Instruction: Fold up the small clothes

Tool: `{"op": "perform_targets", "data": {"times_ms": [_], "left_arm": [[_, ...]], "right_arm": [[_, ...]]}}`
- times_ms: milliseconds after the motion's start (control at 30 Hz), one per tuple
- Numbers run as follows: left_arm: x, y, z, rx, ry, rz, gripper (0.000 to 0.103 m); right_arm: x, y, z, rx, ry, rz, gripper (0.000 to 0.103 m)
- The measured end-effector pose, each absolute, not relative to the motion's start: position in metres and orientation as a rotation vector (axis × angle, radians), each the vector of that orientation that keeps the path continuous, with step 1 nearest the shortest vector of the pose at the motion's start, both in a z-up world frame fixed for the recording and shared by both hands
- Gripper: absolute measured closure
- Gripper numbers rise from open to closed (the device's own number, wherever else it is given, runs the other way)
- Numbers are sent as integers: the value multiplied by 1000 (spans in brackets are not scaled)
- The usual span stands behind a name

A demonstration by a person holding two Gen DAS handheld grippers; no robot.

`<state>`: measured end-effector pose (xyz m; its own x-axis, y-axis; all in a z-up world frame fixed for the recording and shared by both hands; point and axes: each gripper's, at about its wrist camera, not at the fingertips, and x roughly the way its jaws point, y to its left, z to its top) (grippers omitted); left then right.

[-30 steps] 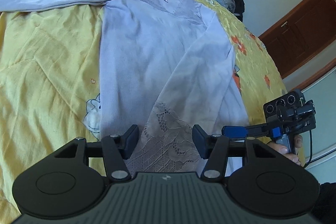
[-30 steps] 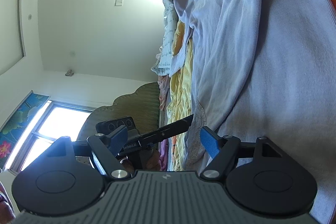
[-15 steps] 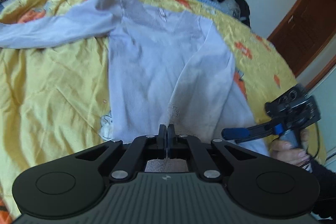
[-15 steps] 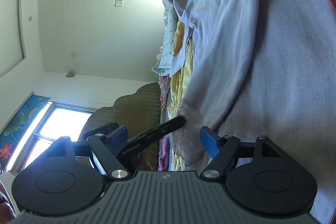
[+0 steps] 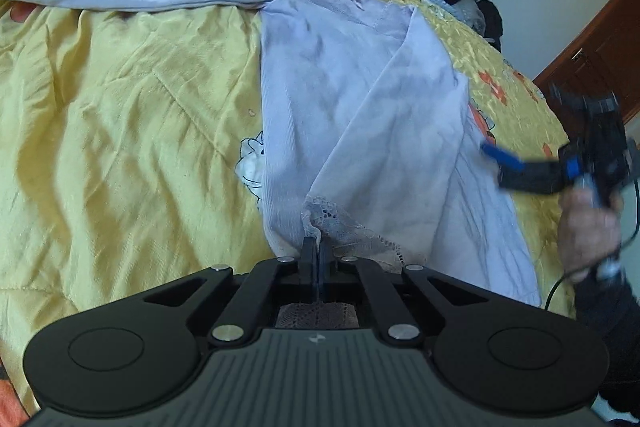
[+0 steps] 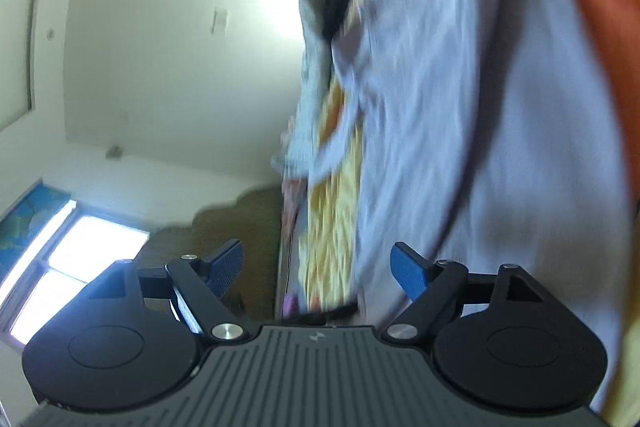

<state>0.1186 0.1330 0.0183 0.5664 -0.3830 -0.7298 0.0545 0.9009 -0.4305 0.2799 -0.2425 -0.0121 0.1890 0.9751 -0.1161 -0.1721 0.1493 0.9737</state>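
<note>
I am holding the left gripper (image 5: 316, 251) clamped on the lace cuff (image 5: 340, 223) of the lilac top (image 5: 328, 75), which is lying on the yellow quilt (image 5: 132, 115); the right gripper (image 6: 318, 269), at 3 o'clock, is standing apart, empty; next I am carrying the sleeve across toward 12 o'clock, keeping it flat.

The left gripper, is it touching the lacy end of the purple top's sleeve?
Touching. In the left wrist view the left gripper is shut on the lace cuff of the lavender top, with the lace bunched between its closed fingers.
</note>
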Motion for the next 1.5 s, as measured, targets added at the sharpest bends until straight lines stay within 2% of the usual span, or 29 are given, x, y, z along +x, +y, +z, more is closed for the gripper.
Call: {"op": "perform_targets", "data": {"times_ms": [100, 300, 700, 767, 800, 867, 900, 1100, 1167, 1267, 1300, 1367, 1433, 1500], "left_arm": [[111, 140, 11, -452, 898, -265, 102], [103, 156, -3, -611, 844, -284, 102], [104, 158, -6, -628, 832, -295, 102], [104, 158, -6, -631, 832, -294, 102], [103, 158, -6, -631, 832, -294, 102], [103, 158, -6, -631, 832, -292, 102], [102, 158, -6, -630, 831, -292, 102], [104, 161, -8, -644, 829, -307, 102], [104, 162, -8, -645, 832, -312, 102], [104, 163, -8, -646, 830, -315, 102], [104, 164, -9, -648, 829, -315, 102], [103, 164, -10, -654, 825, -317, 102], [104, 165, -11, -665, 822, -319, 102], [103, 166, -13, -675, 817, -325, 102]], "right_arm": [[318, -278, -2, 1174, 908, 880, 15], [382, -315, -20, 1305, 912, 533, 20], [400, -289, -35, 1402, 955, 577, 21], [406, -286, -37, 1417, 957, 553, 28], [408, -285, -36, 1419, 947, 509, 35], [410, -281, -32, 1385, 907, 435, 66], [410, -277, -30, 1342, 895, 408, 90], [384, -270, -9, 1095, 703, 308, 92], [382, -273, -20, 1064, 708, 246, 92], [389, -293, -50, 1242, 759, 239, 92], [390, -297, -55, 1312, 766, 255, 89], [391, -303, -58, 1416, 797, 292, 75], [384, -312, -54, 1478, 764, 329, 43], [373, -321, -43, 1485, 716, 355, 32]]}}
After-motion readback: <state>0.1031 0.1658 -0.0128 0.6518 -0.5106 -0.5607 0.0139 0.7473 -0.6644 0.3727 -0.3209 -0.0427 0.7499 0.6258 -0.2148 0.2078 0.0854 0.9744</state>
